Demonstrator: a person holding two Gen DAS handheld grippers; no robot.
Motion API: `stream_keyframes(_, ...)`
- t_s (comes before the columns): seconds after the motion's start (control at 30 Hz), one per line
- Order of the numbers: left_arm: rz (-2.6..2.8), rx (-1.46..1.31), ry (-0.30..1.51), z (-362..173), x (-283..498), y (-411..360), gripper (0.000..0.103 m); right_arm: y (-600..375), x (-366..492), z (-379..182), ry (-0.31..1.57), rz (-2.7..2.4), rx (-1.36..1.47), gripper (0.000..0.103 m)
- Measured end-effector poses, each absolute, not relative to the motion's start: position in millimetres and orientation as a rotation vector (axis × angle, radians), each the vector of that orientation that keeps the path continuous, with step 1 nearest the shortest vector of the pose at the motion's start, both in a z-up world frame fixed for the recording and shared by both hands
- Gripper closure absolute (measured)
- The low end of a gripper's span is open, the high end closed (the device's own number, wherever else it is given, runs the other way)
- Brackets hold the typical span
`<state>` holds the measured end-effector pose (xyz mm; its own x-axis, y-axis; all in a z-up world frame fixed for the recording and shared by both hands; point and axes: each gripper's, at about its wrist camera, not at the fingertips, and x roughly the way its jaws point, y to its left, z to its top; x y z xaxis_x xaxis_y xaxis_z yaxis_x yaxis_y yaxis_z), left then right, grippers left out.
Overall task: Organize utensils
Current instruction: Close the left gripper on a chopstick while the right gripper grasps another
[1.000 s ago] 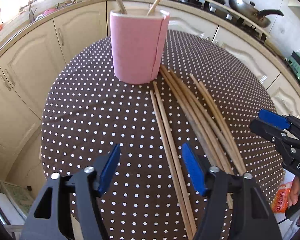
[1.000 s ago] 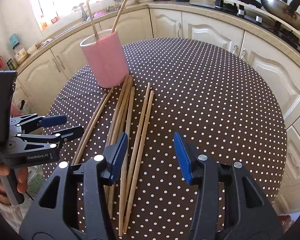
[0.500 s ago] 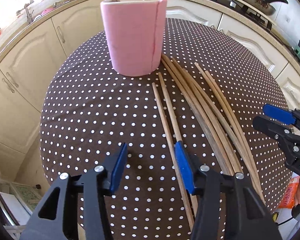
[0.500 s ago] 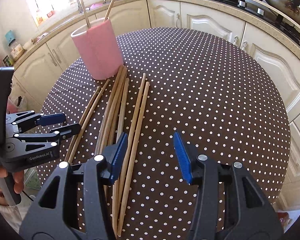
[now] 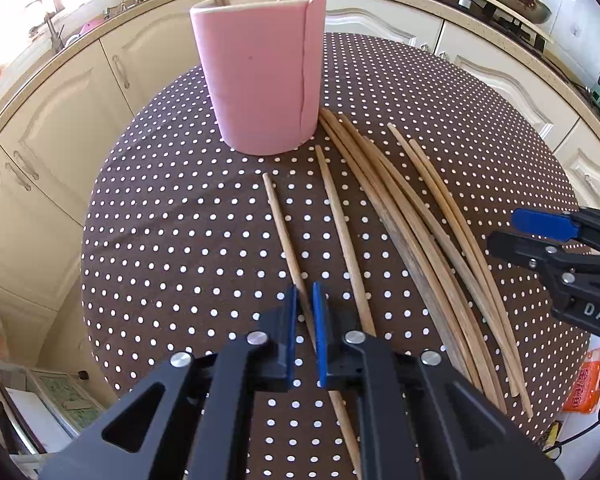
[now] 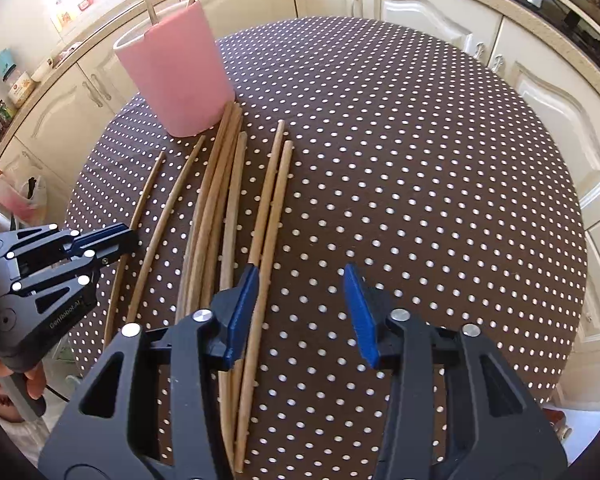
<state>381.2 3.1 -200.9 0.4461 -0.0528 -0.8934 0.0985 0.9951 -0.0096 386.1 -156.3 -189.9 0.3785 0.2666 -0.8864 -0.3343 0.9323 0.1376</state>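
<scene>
Wooden chopstick (image 5: 288, 244), the leftmost of the loose ones, lies on your polka-dot tablecloth (image 5: 172, 248) in front of the pink holder (image 5: 260, 72). Your left gripper (image 5: 305, 320) has just clamped its blue pads onto that stick near its close end. Beside it rests a second single chopstick (image 5: 342, 228), then a bundle (image 5: 396, 216) fanning from the holder's base. Two more sticks stand upright inside the holder. Your right gripper (image 6: 300, 304) hangs over the rightmost pair (image 6: 272, 200), jaws just narrowing yet apart, pads pressing nothing
</scene>
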Motion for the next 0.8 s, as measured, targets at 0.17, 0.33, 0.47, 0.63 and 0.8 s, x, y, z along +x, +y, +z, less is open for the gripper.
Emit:
stream_keyframes(0.17, -0.103, 0.041, 1.102, -202, 377, 12, 0.095, -141, 399, -193, 1.155, 0.363, -0.119, 0.068)
stream_keyframes(0.33, -0.109, 0.045, 1.103, -203, 378, 17, 0.095, -123, 405, -197, 1.189, 0.345, -0.173, 0.07)
stream_keyframes(0.47, -0.109, 0.049, 1.102, -202, 377, 13, 0.096, -104, 405, -199, 1.212, 0.326, -0.255, 0.079)
stream_keyframes(0.63, -0.107, 0.032, 1.091, -202, 377, 13, 0.097, -94, 409, -198, 1.212, 0.323, -0.269, 0.093)
stream_keyframes(0.8, -0.119, -0.02, 1.073, -202, 374, 21, 0.098, -95, 404, -199, 1.19, 0.329, -0.208, 0.097)
